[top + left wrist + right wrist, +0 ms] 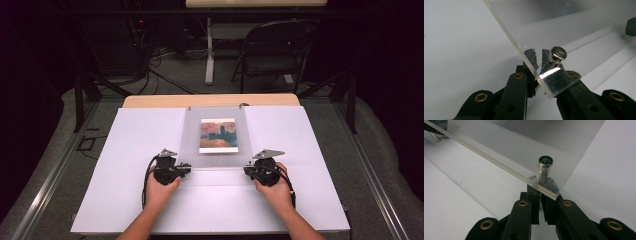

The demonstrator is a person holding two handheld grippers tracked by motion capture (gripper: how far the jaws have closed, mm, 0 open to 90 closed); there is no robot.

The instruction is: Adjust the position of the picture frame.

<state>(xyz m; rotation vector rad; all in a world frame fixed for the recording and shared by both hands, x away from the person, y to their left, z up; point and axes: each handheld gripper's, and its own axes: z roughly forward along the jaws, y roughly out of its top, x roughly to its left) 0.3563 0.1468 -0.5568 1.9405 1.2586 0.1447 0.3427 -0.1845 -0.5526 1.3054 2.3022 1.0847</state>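
High view: clear acrylic sheet (pixel 216 140) lies flat on white board (pixel 130 165), w/ a small painting print (pixel 218 135) under/in it, orange and blue tones. Left gripper (pixel 187 169) sits at the sheet's near-left corner, right gripper (pixel 246 170) at near-right corner; sheet spans between them. Plenty of bare board outboard of both grippers and behind the hands; board's near edge runs close to the forearms.

Left gripper view: sheet corner (pixel 549 85) juts over the jaws, thick polished edge running diagonally up-left. Metal standoff (pixel 558 53) sits just past the tips. Jaws close together, nipped around the standoff's post.

Right gripper view: sheet corner (pixel 549 190) above jaws, double-layer edge visible. Second standoff (pixel 545 162) upright through it. Jaws nearly together, pinching its post below the sheet.
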